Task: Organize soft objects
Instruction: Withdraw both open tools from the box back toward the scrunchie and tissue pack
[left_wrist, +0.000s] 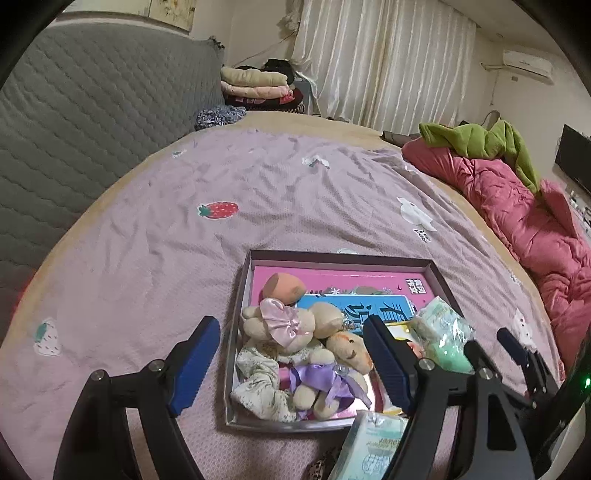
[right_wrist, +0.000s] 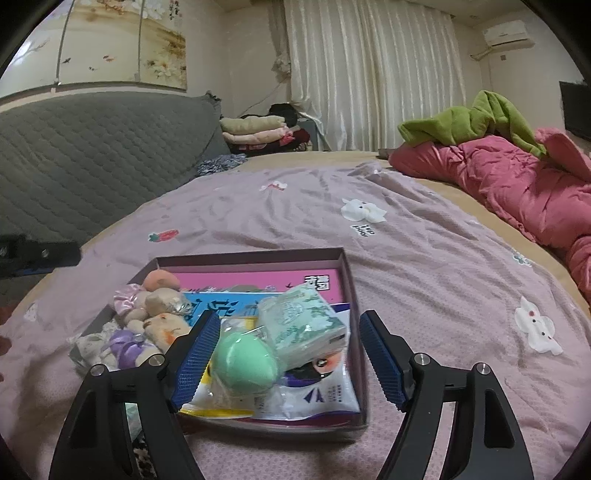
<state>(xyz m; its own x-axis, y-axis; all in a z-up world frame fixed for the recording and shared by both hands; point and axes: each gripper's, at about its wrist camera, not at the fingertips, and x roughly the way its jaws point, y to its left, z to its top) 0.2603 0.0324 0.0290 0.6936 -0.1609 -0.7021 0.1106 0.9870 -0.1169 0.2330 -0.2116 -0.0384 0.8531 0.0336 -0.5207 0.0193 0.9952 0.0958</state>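
Left wrist view, we see plush toys (left_wrist: 295, 354) heaped in the box (left_wrist: 236, 295) on the bed (left_wrist: 147, 236), our left tool (left_wrist: 291, 358) spread wide above them gripping nothing, tissue pack (right_wrist: 303, 325) and green sponge (right_wrist: 243, 365) alongside, our right tool (right_wrist: 288, 358) wide, empty.

A pink quilt (right_wrist: 517, 184) with a green garment (right_wrist: 469, 122) on it lies along a bed's edge, folded blankets (right_wrist: 255, 131) stacked beyond near white curtains (right_wrist: 369, 74), below an air conditioner (right_wrist: 508, 31).
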